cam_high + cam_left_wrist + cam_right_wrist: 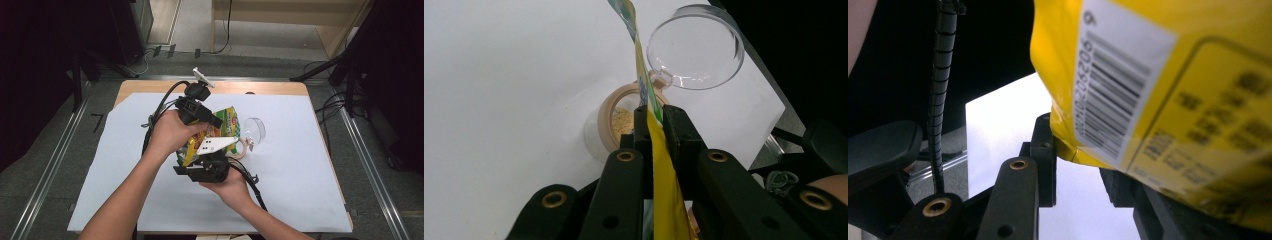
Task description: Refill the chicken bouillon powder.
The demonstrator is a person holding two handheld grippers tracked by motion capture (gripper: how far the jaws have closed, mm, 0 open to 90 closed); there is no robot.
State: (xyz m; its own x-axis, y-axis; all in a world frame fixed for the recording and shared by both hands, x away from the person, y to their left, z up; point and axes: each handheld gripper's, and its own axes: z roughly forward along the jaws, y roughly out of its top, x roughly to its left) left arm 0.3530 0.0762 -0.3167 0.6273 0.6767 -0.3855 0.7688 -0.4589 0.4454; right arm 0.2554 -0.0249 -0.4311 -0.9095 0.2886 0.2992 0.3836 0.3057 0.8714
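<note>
Above the middle of the white sheet [300, 165] on the table, a yellow snack bag [220, 131] hangs between the two grippers: the left gripper [655, 117] has its jaws nearly together, pinching a thin edge of the bag, and the right gripper [1078, 172] clamps the bag's lower end, its barcode side close to the camera. Just beyond the bag stands a small jar [616, 122] with a tan rim and yellowish crumbs inside, its clear hinged lid [696, 47] flipped open beside it; the bag's edge runs down right over the jar's mouth.
</note>
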